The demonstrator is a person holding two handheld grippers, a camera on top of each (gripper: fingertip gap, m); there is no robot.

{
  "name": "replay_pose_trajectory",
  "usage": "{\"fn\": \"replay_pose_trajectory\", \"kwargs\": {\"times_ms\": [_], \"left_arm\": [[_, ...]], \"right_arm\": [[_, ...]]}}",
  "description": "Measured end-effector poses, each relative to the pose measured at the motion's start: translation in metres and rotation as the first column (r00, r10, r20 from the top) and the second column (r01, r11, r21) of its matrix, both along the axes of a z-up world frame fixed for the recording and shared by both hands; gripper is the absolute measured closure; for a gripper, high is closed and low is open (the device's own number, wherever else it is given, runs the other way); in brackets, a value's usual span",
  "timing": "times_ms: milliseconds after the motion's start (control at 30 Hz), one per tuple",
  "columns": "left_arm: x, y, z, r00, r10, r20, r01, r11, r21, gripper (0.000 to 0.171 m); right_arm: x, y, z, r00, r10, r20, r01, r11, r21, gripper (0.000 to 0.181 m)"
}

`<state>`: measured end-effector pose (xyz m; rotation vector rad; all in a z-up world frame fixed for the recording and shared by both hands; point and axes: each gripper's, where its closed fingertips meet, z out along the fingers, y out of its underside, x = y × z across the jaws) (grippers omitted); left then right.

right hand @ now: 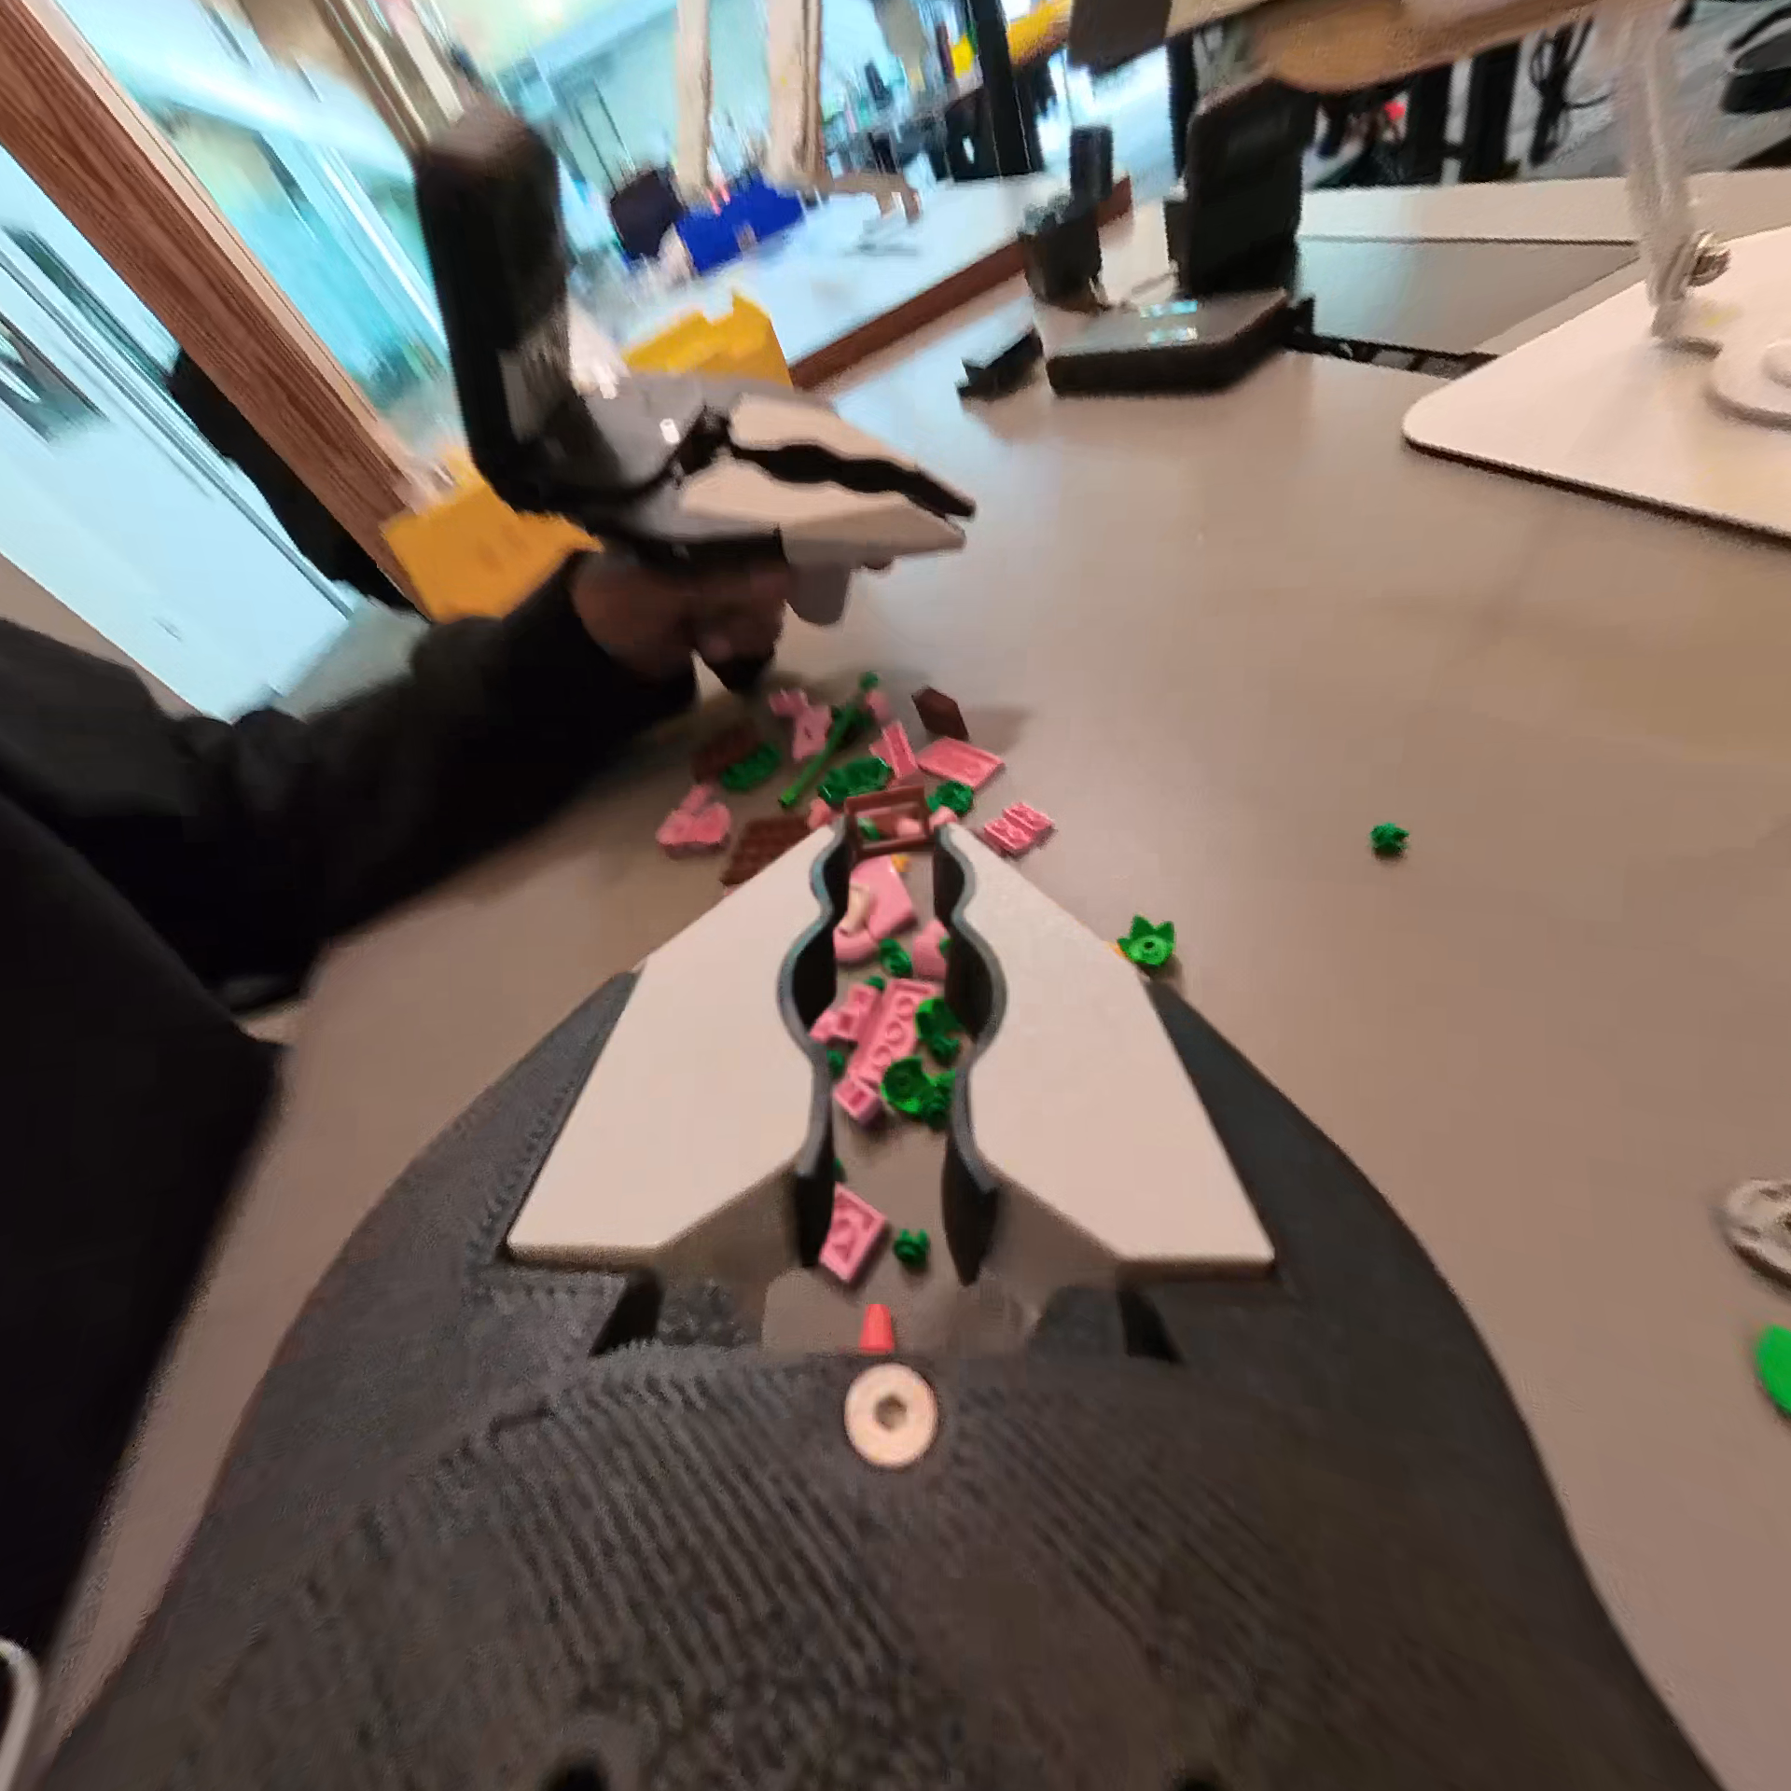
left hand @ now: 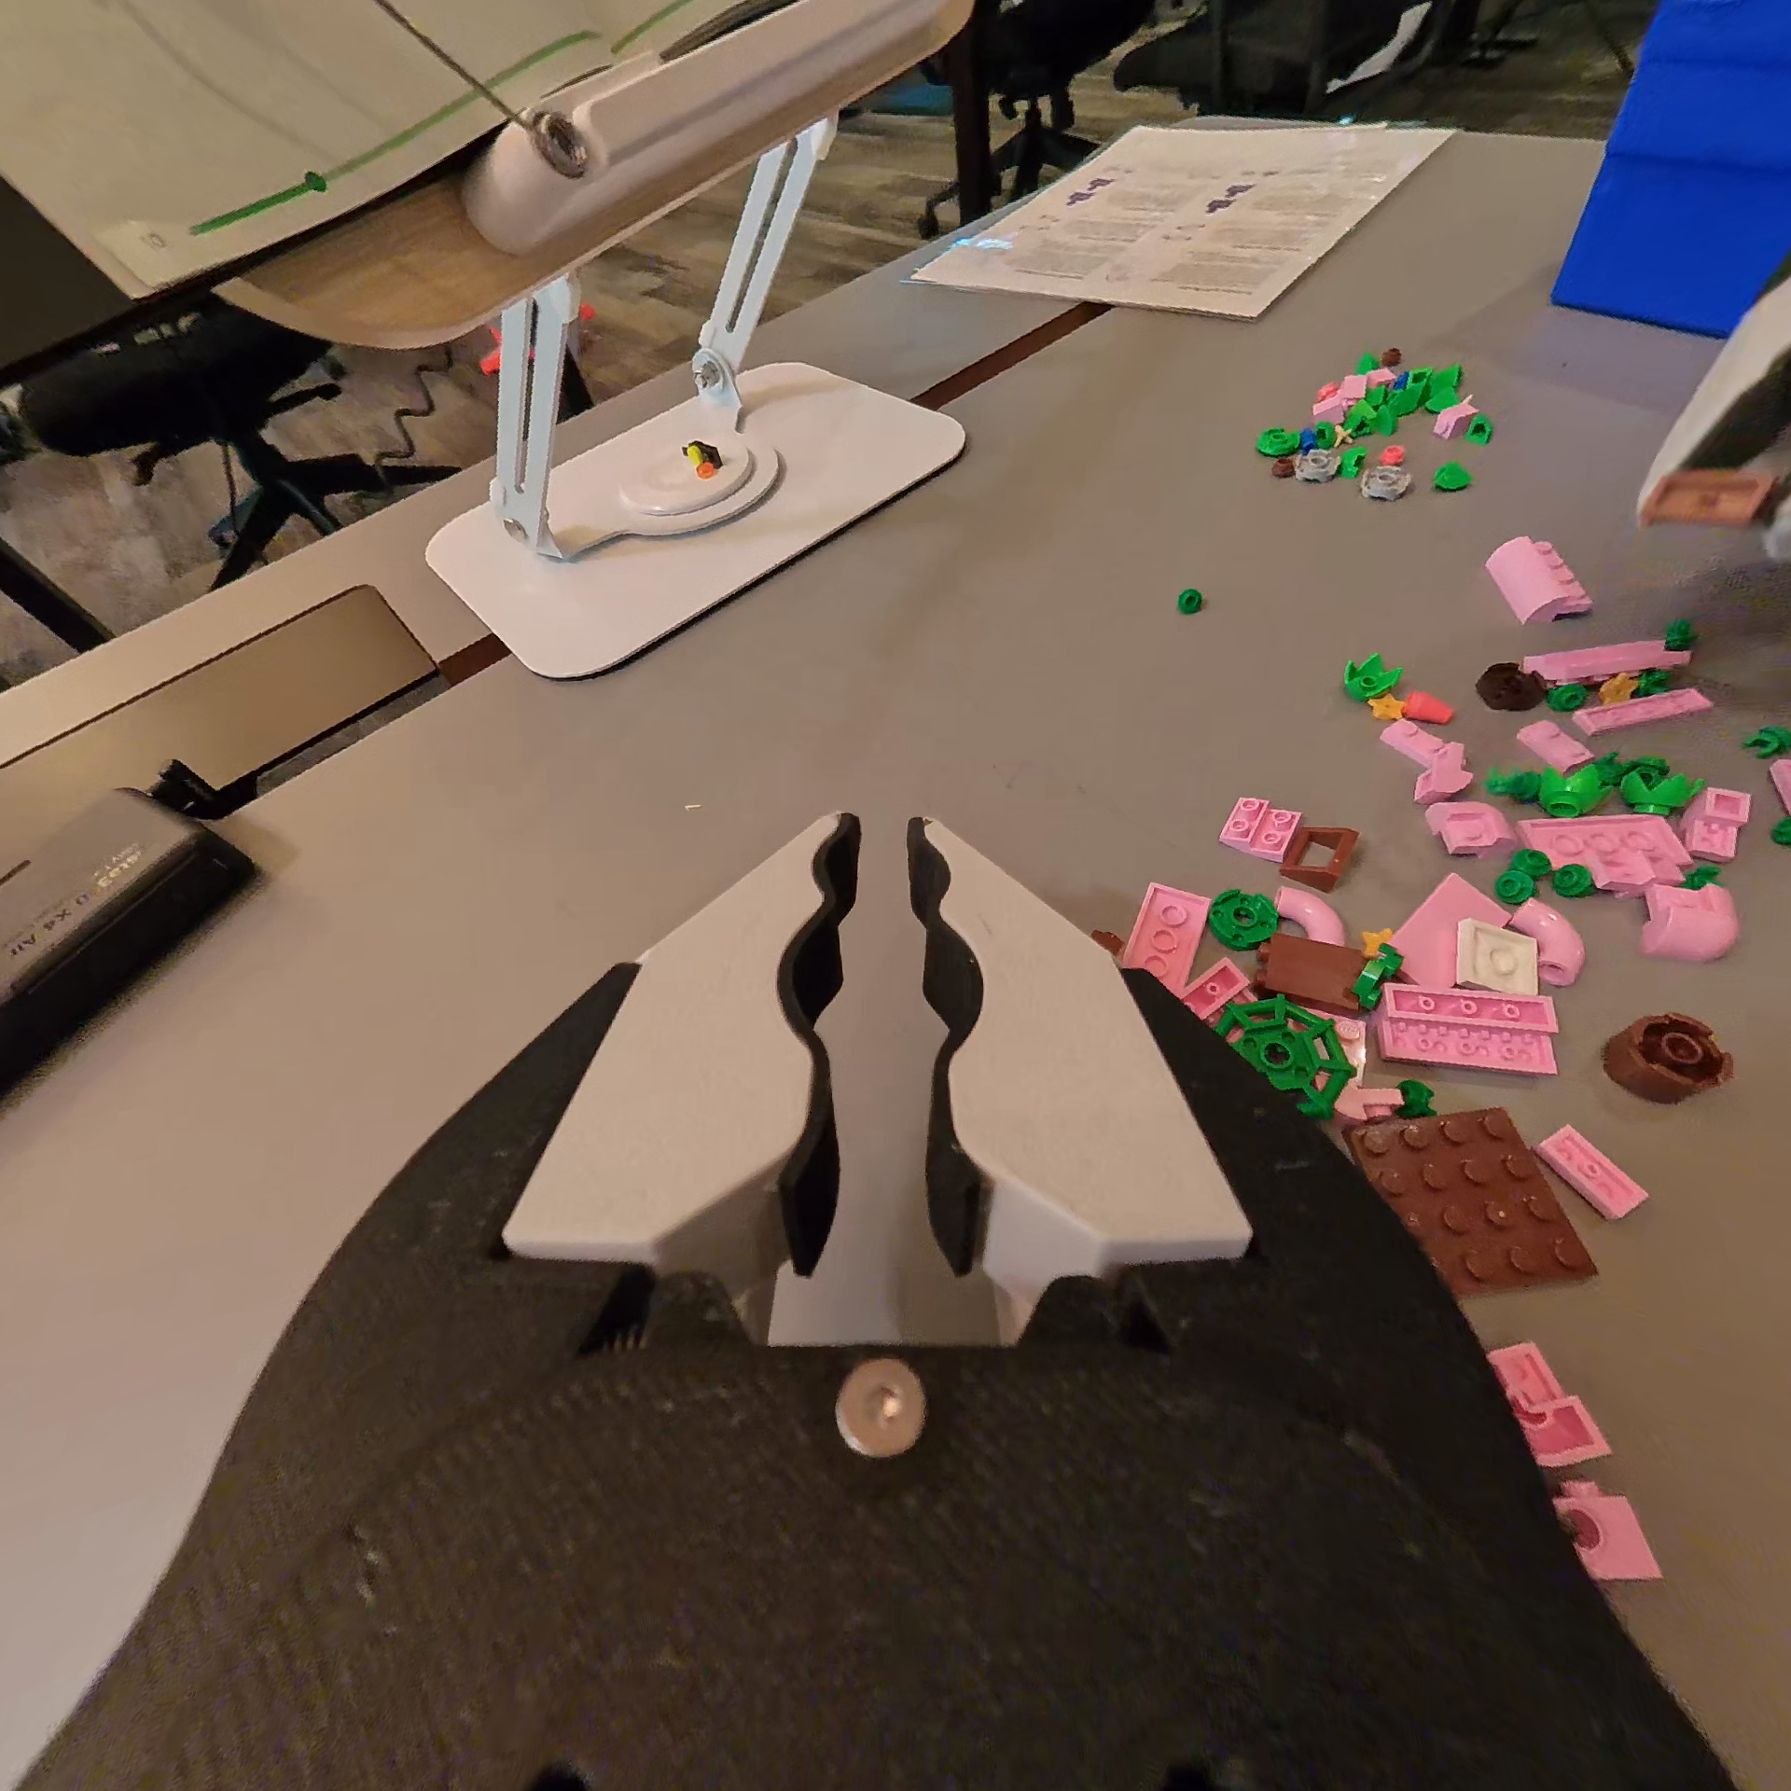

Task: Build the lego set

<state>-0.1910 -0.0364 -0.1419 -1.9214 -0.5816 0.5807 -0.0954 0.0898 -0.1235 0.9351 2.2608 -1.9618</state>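
Note:
My left gripper (left hand: 883,826) hovers low over bare grey table (left hand: 678,872), jaws nearly together with nothing between them. It also shows in the right wrist view (right hand: 955,512), held by a hand in a dark sleeve (right hand: 339,766). Loose pink, green and brown lego pieces (left hand: 1551,872) lie scattered to its right, among them a brown square plate (left hand: 1463,1197) and a brown round piece (left hand: 1667,1056). My right gripper (right hand: 887,835) is shut on a small brown frame piece (right hand: 884,820) above the pile (right hand: 872,1047). It enters the left wrist view at the right edge (left hand: 1715,489) with the brown piece (left hand: 1706,499).
A white stand (left hand: 698,514) with a tilted board stands at the back left. Printed sheets (left hand: 1192,213) and a blue bin (left hand: 1696,165) sit at the far side. A second small pile (left hand: 1376,417) lies beyond. A dark device (left hand: 87,901) lies at the left. The left tips stand about 12 cm off the brown square plate (left hand: 1463,1197).

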Motion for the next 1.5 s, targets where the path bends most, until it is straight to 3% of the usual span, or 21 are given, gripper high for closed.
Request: {"fn": "replay_pose_trajectory", "kwargs": {"times_ms": [67,133,267,400,500,567,633,700,867,933,1200,1500], "left_arm": [[0.001,0.001,-0.001,1.000,-0.005,-0.010,0.005,1.000,-0.013,0.164],[0.002,0.003,-0.001,1.000,-0.010,-0.021,0.010,1.000,-0.028,0.164],[0.010,0.009,0.009,0.996,-0.035,-0.083,0.036,0.999,0.009,0.163],[0.038,0.035,0.035,0.987,-0.136,-0.084,0.147,0.978,0.151,0.159],[0.079,0.064,0.061,0.944,-0.327,0.039,0.283,0.866,0.411,0.156],[0.104,0.079,0.069,0.858,-0.488,0.163,0.317,0.751,0.579,0.152],[0.116,0.089,0.063,0.771,-0.577,0.271,0.299,0.702,0.646,0.147],[0.120,0.095,0.052,0.732,-0.597,0.329,0.287,0.708,0.646,0.145],[0.122,0.102,0.038,0.729,-0.571,0.378,0.265,0.744,0.613,0.151],[0.123,0.102,0.041,0.715,-0.592,0.372,0.265,0.721,0.640,0.164],[0.126,0.099,0.047,0.562,-0.716,0.414,0.233,0.617,0.752,0.166],[0.134,0.101,0.045,0.537,-0.736,0.413,0.271,0.614,0.741,0.166]], "right_arm": [[-0.002,0.004,0.007,0.999,-0.003,0.047,0.008,0.995,-0.096,0.167],[-0.003,0.006,0.008,0.999,-0.012,0.048,0.017,0.995,-0.103,0.167],[-0.005,0.008,0.004,0.994,-0.066,-0.087,0.070,0.996,0.048,0.167],[-0.001,0.002,0.010,0.939,-0.070,-0.337,0.151,0.964,0.219,0.167],[0.007,-0.008,0.019,0.864,-0.027,-0.503,0.208,0.929,0.306,0.167],[0.012,-0.015,0.022,0.805,0.017,-0.593,0.248,0.899,0.361,0.167],[0.016,-0.021,0.022,0.746,0.059,-0.663,0.296,0.863,0.409,0.167],[0.018,-0.025,0.021,0.701,0.099,-0.706,0.335,0.828,0.449,0.166],[0.023,-0.032,0.022,0.649,0.148,-0.747,0.364,0.801,0.475,0.166],[0.025,-0.033,0.024,0.640,0.146,-0.754,0.367,0.805,0.467,0.166],[0.031,-0.036,0.031,0.629,0.141,-0.765,0.342,0.833,0.435,0.167],[0.031,-0.038,0.025,0.615,0.175,-0.769,0.353,0.811,0.467,0.166]]}}
